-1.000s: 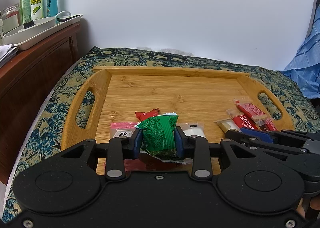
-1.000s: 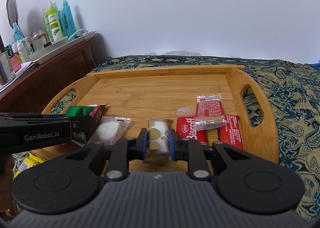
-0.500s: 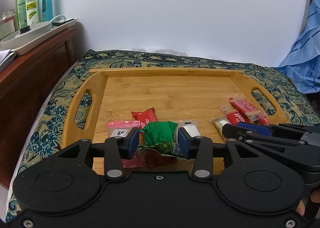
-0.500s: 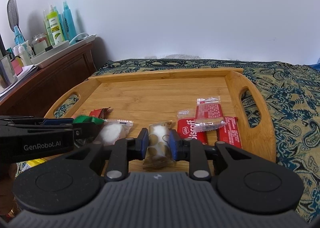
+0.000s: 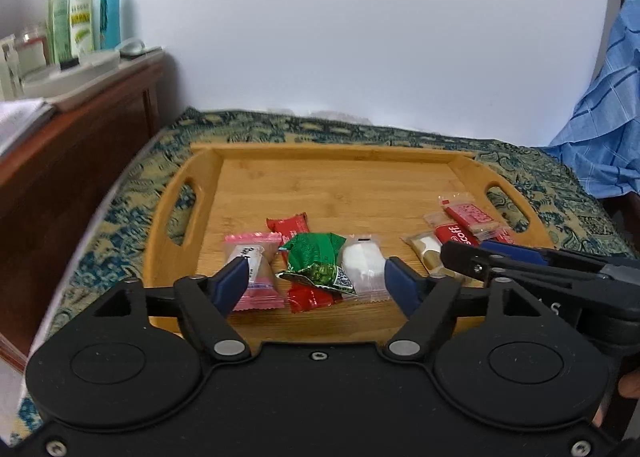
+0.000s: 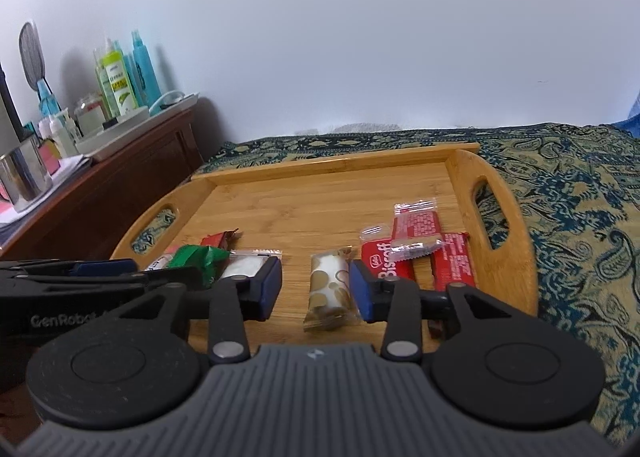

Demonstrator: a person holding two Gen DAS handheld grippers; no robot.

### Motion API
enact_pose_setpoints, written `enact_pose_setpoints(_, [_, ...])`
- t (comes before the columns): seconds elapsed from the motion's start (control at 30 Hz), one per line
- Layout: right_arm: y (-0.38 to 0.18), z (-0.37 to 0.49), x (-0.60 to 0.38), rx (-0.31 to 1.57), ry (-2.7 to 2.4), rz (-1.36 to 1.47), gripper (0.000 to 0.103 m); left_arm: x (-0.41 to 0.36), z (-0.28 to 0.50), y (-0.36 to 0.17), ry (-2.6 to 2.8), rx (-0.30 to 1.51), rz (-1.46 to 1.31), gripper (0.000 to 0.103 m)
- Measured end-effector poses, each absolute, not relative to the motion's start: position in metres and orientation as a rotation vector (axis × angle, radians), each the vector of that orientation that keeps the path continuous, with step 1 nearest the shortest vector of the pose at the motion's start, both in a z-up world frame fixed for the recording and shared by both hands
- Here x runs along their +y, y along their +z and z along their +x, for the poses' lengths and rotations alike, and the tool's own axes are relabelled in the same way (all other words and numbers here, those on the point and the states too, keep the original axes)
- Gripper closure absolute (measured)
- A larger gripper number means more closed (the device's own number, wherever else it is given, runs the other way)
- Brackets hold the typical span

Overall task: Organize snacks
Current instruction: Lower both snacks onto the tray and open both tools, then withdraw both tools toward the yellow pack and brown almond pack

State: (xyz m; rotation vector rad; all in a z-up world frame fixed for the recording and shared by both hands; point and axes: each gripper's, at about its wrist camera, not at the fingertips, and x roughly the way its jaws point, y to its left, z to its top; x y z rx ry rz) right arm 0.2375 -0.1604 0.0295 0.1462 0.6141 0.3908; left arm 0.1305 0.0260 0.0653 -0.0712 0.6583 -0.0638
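Observation:
A wooden tray (image 5: 336,193) (image 6: 320,201) lies on a patterned cloth. In the left wrist view my left gripper (image 5: 316,283) has its jaws opening, and a green snack packet (image 5: 316,261) lies on the tray between them, free of the pads, atop a red packet (image 5: 308,297). A pink-ended candy (image 5: 252,269) and a white packet (image 5: 364,265) flank it. In the right wrist view my right gripper (image 6: 316,289) has its jaws opening around a white and gold wrapped snack (image 6: 330,289) that rests on the tray by the right pad. Red Biscoff packets (image 6: 420,257) lie to its right.
A dark wooden cabinet (image 6: 100,185) stands at the left with a white tray of bottles (image 6: 120,89) and a metal cup (image 6: 24,173). Blue checked fabric (image 5: 604,129) hangs at the far right. The tray's far half is bare wood.
Both grippers opened and drew back a little. The green packet dropped from the left jaws onto the tray, and the white and gold snack left the right jaws' grip.

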Motion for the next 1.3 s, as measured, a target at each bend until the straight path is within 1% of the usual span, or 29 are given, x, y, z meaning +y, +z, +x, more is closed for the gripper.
enact_pose_setpoints(0.03, [0.030, 0.235, -0.162, 0.611, 0.387, 0.148, 0.042, 0.025, 0.126, 0.067, -0.064, 0.647, -0.067, 0.020])
enact_pose_setpoints(0.1, [0.032, 0.228, -0.166, 0.604, 0.377, 0.148, 0.040, 0.024, 0.118, 0.070, -0.063, 0.627, -0.061, 0.016])
enact_pose_setpoints(0.17, [0.034, 0.221, -0.169, 0.600, 0.373, 0.152, 0.037, 0.025, 0.112, 0.073, -0.063, 0.619, -0.065, 0.014])
enact_pose_setpoints(0.23, [0.036, 0.215, -0.172, 0.595, 0.372, 0.153, 0.033, 0.026, 0.105, 0.075, -0.068, 0.611, -0.074, 0.008])
enact_pose_setpoints(0.33, [0.040, 0.205, -0.174, 0.571, 0.359, 0.128, 0.029, 0.026, 0.095, 0.076, -0.070, 0.601, -0.070, 0.007])
enact_pose_setpoints(0.4, [0.041, 0.200, -0.174, 0.558, 0.354, 0.111, 0.027, 0.025, 0.087, 0.075, -0.056, 0.590, -0.055, 0.002])
enact_pose_setpoints(0.43, [0.041, 0.197, -0.174, 0.555, 0.353, 0.107, 0.025, 0.025, 0.084, 0.074, -0.054, 0.586, -0.051, 0.001])
enact_pose_setpoints(0.87, [0.028, 0.165, -0.170, 0.572, 0.354, 0.098, 0.016, 0.028, 0.040, 0.070, -0.068, 0.545, -0.015, 0.000])
enact_pose_setpoints(1.3, [0.015, 0.140, -0.165, 0.586, 0.353, 0.086, 0.010, 0.058, 0.022, 0.042, -0.016, 0.562, -0.012, 0.000])
